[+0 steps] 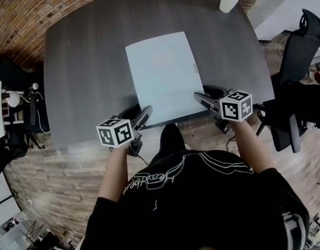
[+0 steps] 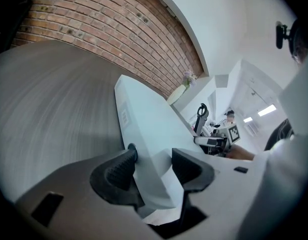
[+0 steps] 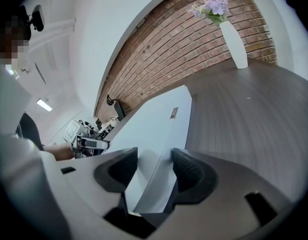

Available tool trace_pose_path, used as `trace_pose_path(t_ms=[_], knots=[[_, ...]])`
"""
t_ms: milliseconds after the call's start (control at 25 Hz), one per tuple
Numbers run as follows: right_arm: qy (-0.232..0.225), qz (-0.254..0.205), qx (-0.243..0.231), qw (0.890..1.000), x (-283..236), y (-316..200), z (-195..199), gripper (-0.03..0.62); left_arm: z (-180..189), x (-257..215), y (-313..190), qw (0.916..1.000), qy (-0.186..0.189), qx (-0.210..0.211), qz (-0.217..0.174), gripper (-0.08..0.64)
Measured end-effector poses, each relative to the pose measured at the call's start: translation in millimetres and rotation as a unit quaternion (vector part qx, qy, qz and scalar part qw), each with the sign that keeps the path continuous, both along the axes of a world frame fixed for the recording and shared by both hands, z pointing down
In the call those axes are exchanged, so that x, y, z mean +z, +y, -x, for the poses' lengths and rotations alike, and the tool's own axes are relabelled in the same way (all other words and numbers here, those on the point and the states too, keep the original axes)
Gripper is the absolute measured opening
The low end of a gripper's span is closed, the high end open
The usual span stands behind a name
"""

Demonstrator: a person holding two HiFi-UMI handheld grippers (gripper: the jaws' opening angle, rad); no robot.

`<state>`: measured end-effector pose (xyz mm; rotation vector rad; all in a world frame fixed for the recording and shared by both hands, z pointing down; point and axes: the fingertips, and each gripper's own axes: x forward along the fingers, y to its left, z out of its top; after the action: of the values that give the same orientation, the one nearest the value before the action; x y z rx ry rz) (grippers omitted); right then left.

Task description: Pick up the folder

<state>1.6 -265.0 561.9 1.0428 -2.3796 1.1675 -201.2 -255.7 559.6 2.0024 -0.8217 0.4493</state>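
Pale blue-grey against a dark wood-grain table (image 1: 81,72), the folder (image 1: 162,77) lies flat between a pair of hand-held grippers, which have it by its two near corners. The left gripper (image 1: 138,113) has its jaws closed on the near left corner. In the left gripper view a ribbed pad (image 2: 118,171) sits against each side of that corner, and the rest of the folder runs away ahead of the tips and across toward the other tool. The right gripper (image 1: 206,95) clamps the near right corner the same way (its own view shows the folder filling the gap between the pads), with the long edge stretching straight ahead of it. The gripped end of the folder sits at the table's near edge, just in front of the person; whether it is clear of the tabletop cannot be made out. Each gripper carries its marker cube (image 1: 115,133) behind the jaws, above the hand that holds it. Well ahead of the right gripper and a little to its right, a white vase (image 3: 234,44) of pale purple flowers (image 3: 214,6) stands at the far edge of the table. A red brick wall (image 2: 93,29) rises beyond both sets of tips. A black office chair (image 1: 297,51) stands off to the right gripper's outer side, away from the table.
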Motion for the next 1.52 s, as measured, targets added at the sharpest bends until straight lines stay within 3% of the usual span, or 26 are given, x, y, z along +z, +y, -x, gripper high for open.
trace_pose_path(t_ms=[1520], knots=[[-0.022,0.008,0.0,1.0,-2,136,-21,0.196,-19,-5,141,0.9997,0.006,-0.026,-0.001,0.229]])
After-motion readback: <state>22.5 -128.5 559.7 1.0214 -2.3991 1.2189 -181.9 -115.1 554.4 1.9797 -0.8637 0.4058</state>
